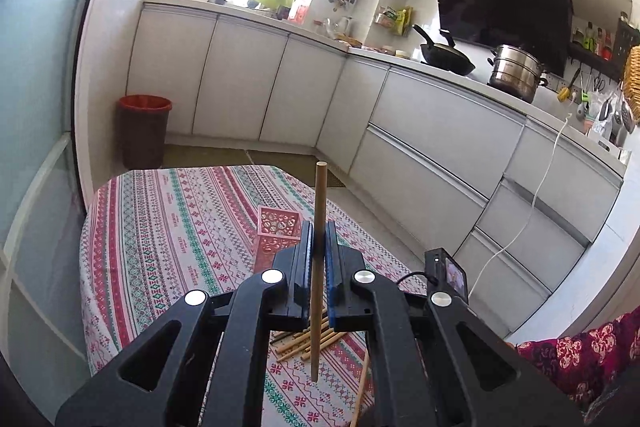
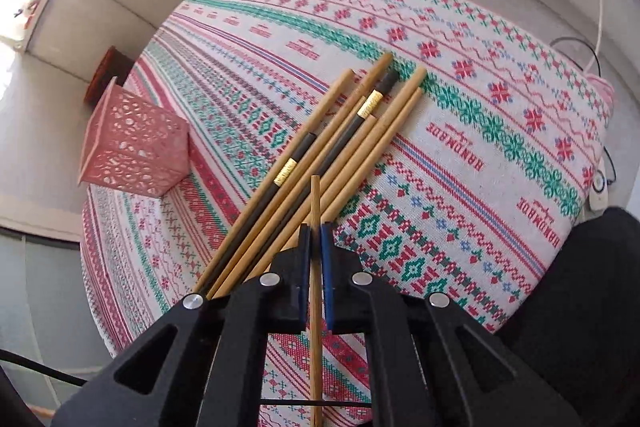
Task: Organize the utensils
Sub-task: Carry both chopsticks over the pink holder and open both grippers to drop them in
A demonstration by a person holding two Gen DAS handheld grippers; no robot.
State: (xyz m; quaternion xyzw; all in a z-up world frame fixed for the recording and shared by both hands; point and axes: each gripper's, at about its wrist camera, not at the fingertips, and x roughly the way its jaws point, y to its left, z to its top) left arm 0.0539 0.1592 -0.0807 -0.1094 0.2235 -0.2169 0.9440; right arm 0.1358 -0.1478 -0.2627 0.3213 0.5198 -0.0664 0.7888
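1. Left wrist view: the left gripper has its jaws clenched on one bamboo chopstick, upright for dropping into the pink holder just beyond.
2. The right gripper likewise pinches a second chopstick above the chopstick pile on the bench.

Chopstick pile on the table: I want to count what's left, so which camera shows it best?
The right wrist view: the chopstick pile lies in full length on the tablecloth. The left wrist view shows only a few ends beneath the left gripper.
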